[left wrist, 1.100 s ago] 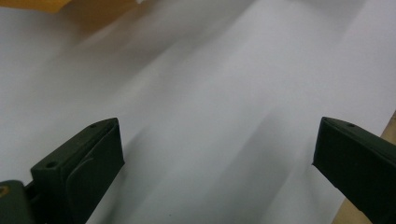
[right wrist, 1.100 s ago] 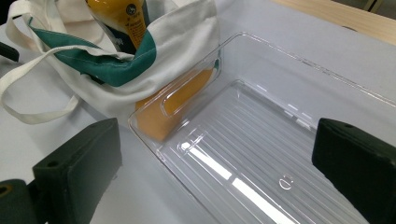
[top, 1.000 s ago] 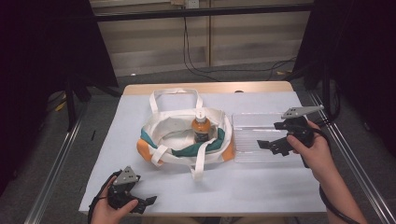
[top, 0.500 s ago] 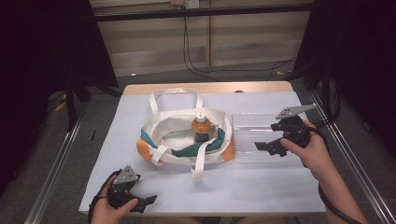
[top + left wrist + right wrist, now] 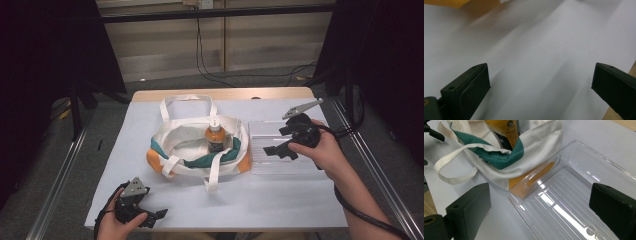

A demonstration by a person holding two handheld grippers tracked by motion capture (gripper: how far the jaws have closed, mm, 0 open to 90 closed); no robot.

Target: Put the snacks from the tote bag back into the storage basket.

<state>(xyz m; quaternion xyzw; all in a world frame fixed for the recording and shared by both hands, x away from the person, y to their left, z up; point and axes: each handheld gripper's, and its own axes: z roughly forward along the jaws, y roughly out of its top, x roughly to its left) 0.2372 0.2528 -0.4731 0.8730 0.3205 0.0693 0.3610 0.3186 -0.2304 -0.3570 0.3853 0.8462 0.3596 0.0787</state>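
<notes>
The left gripper (image 5: 540, 93) looks down along its two black jaws, which stand wide apart with nothing between them, one rising at the lower left and the other at the lower right edge. Between and beyond them lies the pale white surface of the desk (image 5: 544, 50), blurred and crossed by soft grey shadows that run diagonally. A strip of orange fabric (image 5: 461, 3) shows along the top left edge, too blurred to identify further, and a sliver of tan desk edge (image 5: 614, 115) peeks out in the bottom right corner.
</notes>
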